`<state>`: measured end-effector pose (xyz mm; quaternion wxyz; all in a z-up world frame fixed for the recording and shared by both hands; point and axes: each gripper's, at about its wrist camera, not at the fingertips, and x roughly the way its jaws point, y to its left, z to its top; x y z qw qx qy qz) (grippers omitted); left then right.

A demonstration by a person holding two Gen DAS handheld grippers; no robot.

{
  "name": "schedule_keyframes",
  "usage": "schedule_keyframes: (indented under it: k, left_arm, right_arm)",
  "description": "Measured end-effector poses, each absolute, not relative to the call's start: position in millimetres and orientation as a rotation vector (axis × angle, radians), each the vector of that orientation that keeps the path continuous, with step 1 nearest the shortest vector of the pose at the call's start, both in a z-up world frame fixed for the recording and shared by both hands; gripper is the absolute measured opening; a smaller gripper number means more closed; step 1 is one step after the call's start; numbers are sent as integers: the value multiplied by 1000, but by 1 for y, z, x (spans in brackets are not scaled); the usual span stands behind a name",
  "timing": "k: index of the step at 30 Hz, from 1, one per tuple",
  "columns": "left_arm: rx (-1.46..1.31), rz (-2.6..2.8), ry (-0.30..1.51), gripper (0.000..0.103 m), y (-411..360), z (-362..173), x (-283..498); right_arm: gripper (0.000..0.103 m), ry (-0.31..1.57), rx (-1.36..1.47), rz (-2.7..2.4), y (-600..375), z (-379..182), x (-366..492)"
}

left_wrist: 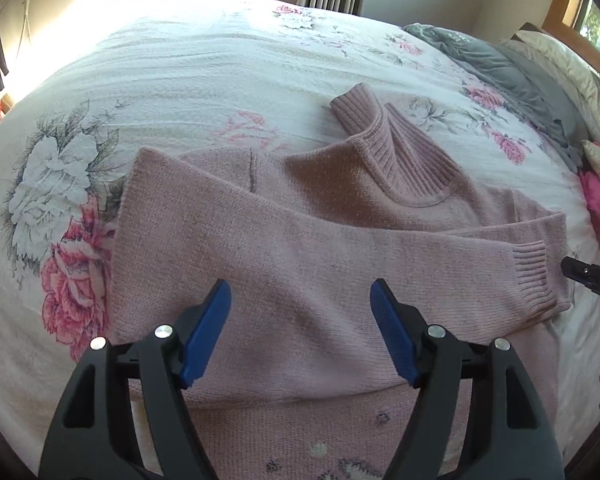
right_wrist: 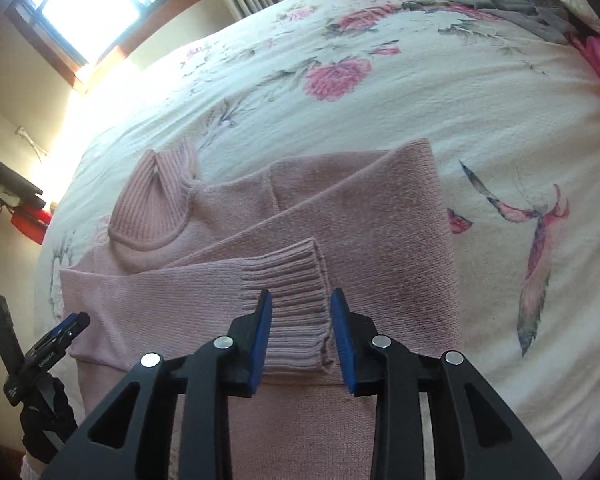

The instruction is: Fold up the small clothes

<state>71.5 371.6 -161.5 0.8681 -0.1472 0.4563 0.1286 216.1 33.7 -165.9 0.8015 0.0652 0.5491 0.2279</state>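
My left gripper and right gripper hang spread and empty over the pink sweater at centre frame on the flowered bedspread; soft, light, floppy knit, likely best pinched at the ribbed cuff.

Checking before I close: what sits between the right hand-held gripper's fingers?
The sweater's ribbed cuff lies in the open right hand-held gripper, not yet pinched, in the right wrist view.

bed, floral cover | on it: pink sweater (sleeves folded across) | grey cloth at far edge
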Motion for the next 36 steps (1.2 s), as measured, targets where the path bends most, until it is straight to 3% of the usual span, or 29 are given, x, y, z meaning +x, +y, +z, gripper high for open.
schedule_keyframes:
  k: [5, 10, 13, 15, 16, 21, 30, 34, 36]
  left_arm:
    - [-272, 267, 995, 71, 367, -179, 96]
    - [-344, 270, 1028, 69, 386, -199, 97]
    - [-364, 251, 1024, 69, 384, -190, 97]
    - [-404, 225, 997, 70, 386, -179, 102]
    - [-404, 225, 984, 70, 388, -173, 108]
    - [-342, 204, 925, 70, 392, -145, 164]
    - [-324, 164, 1017, 70, 393, -155, 264]
    - [-336, 157, 1079, 61, 395, -171, 278]
    - [-348, 167, 1099, 46, 399, -179, 278]
  right_arm:
    - [31, 1255, 95, 537, 53, -194, 226]
    - [24, 1296, 165, 550, 43, -215, 235]
    - [28, 1300, 138, 572, 49, -206, 238]
    - [44, 1262, 135, 608, 57, -192, 245]
    - [46, 1247, 128, 627, 64, -186, 252]
    - [53, 1195, 81, 739, 130, -166, 311]
    - [54, 1343, 40, 821, 245, -201, 387]
    - [54, 1376, 1, 831, 265, -215, 392]
    - [46, 1380, -25, 825, 270, -219, 394]
